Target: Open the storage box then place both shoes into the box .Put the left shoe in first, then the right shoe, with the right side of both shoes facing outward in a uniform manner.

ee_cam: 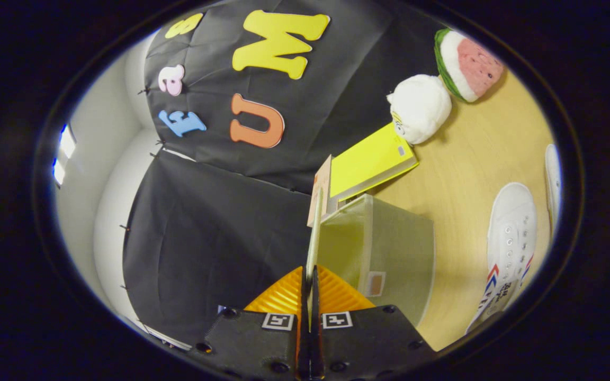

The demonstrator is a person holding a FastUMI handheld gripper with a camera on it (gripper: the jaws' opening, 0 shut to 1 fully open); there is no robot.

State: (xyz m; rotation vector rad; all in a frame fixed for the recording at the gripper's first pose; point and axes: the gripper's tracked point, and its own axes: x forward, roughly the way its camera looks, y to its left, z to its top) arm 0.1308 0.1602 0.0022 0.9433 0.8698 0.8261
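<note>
The storage box [384, 248] is a pale translucent bin lying on the wooden table [469, 153], just ahead of my fingers and to their right. Its thin lid [314, 233] is seen edge-on, swung away from the box body, and runs straight out from between my fingers. My gripper [309, 278] is shut on the near end of that lid. One white canvas shoe [511, 238] with a red and blue stripe lies beyond the box on the table. The edge of a second white shoe [552, 177] shows past it.
A yellow book [371, 161] leans on a brown board [321, 190] at the box's far end. A white plush toy [420, 108] and a watermelon plush [466, 63] sit behind it. The black cloth wall [220, 233] stands close on the lid's other side.
</note>
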